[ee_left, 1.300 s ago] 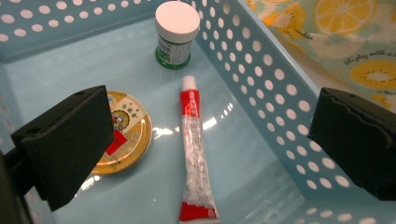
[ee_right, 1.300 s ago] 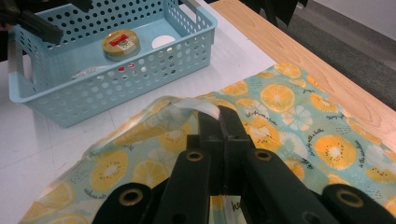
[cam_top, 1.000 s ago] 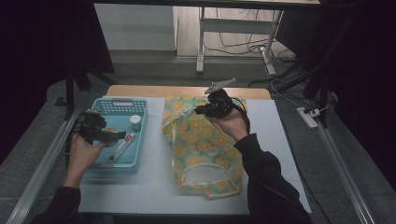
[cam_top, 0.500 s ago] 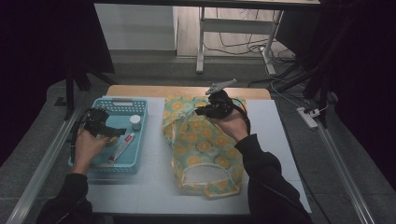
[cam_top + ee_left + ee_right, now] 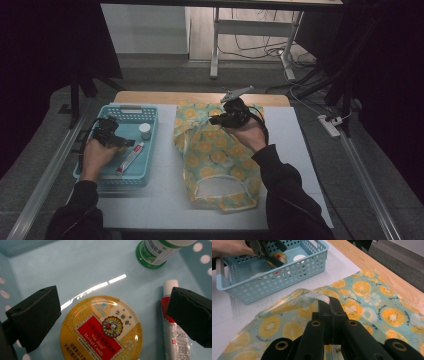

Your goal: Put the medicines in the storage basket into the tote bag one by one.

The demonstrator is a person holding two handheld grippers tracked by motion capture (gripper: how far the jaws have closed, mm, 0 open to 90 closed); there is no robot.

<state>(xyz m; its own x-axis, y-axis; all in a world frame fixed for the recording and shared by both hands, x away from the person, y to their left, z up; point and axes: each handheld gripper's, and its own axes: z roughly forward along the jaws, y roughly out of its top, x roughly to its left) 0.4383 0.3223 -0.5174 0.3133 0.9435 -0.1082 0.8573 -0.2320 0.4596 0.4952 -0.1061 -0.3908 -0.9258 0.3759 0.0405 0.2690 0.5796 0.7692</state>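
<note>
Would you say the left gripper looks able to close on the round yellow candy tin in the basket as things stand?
Probably yes. The left gripper is open, its jaws either side of the candy tin with nothing above it. The tube lies close under one jaw and might get nudged.

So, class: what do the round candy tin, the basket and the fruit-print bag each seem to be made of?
Candy tin: probably lacquered metal, with sharp glossy reflections on its printed lid.
Basket: light-blue moulded plastic, with smooth, evenly perforated walls.
Bag: thin matte fabric, apparently cloth, that folds and wrinkles softly.

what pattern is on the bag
Orange and lemon slices on teal fabric bag, clearest in the right gripper view.
</note>
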